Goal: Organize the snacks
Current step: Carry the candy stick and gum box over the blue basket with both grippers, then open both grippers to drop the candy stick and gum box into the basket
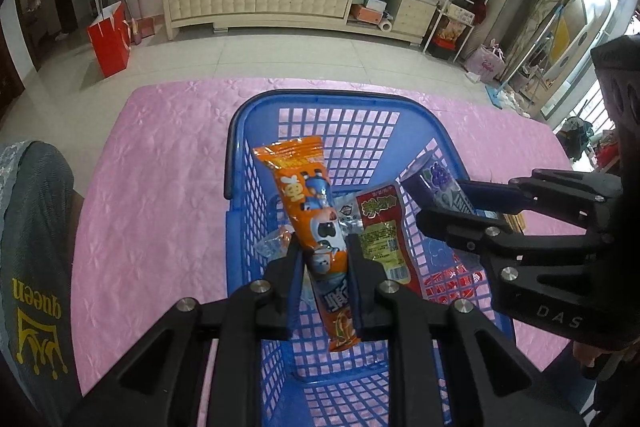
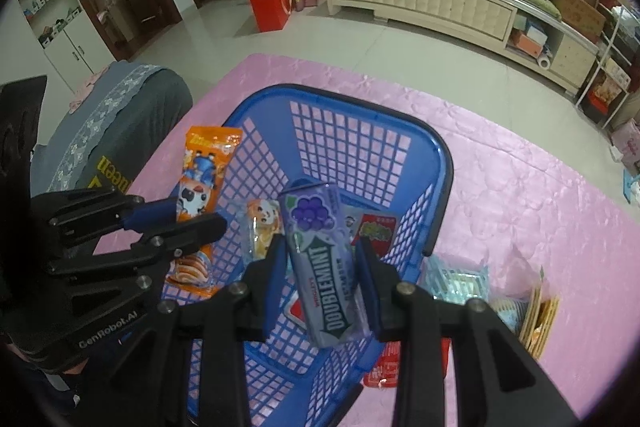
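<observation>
Snacks clamped over basket (image 1: pixel 240 131) (both claws)

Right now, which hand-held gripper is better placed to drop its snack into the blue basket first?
Left, though narrowly. The left hand-held gripper holds the orange snack pack over the blue basket middle; the right hand-held gripper holds the Doublemint pack nearer the right wall.

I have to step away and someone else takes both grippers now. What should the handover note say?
Left gripper: shut on the orange snack pack, held over the blue basket.
Right gripper: shut on the purple Doublemint pack, also over the basket.
Done: a red packet and a few small wrapped sweets lie in the basket.
Left: release both packs into the basket, then collect the snacks on the pink cloth right of it.
</observation>
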Demonstrator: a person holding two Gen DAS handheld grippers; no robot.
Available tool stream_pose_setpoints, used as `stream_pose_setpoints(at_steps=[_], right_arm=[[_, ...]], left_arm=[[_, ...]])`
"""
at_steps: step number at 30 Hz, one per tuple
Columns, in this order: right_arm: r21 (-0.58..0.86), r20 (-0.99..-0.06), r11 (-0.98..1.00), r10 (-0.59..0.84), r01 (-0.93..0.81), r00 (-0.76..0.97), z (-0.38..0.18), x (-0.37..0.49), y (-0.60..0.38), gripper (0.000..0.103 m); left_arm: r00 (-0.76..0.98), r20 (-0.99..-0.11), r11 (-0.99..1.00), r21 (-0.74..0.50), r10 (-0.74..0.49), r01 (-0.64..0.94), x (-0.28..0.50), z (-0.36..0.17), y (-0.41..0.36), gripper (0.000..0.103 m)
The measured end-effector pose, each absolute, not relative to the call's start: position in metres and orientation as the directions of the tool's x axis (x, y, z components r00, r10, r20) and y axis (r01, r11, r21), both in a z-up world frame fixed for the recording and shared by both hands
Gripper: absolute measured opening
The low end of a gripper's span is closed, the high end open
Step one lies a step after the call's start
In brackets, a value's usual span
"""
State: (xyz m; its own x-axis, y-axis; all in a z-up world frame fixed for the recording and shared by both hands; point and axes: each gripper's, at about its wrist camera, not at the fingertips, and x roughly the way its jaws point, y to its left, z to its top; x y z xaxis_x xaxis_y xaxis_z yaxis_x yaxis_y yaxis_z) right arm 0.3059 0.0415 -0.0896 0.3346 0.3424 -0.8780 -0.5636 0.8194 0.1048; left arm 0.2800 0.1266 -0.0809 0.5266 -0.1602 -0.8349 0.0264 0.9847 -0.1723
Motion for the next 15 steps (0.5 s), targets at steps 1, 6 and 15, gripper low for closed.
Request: stream_pose_setpoints(at_steps=[1,6,15], right_arm=[[0.105,-0.878,0.82,0.342,-0.563,0.334,-0.0907,0.3072,0.0416,0.039],[0.127,-0.887,0.822,0.344,-0.555,0.308,-0.0981,0.3128,0.0405,0.039],[0.1,-0.883,0.829,0.329,-0.55,0.336,-0.0944,0.3141,0.0417,0.06]], left_arm=[[0.526,-0.835,0.984,-0.174,-0.16,0.024,0.2813,-0.0815,0.1275,0.017],[0.517,-0.841,0.984,-0.175,-0.156,0.012,0.2859,-0.0847,0.1306,0.017],[0.517,-0.838,0.98,-0.198,-0.174,0.008,0.2792,-0.084,0.1352,0.04]])
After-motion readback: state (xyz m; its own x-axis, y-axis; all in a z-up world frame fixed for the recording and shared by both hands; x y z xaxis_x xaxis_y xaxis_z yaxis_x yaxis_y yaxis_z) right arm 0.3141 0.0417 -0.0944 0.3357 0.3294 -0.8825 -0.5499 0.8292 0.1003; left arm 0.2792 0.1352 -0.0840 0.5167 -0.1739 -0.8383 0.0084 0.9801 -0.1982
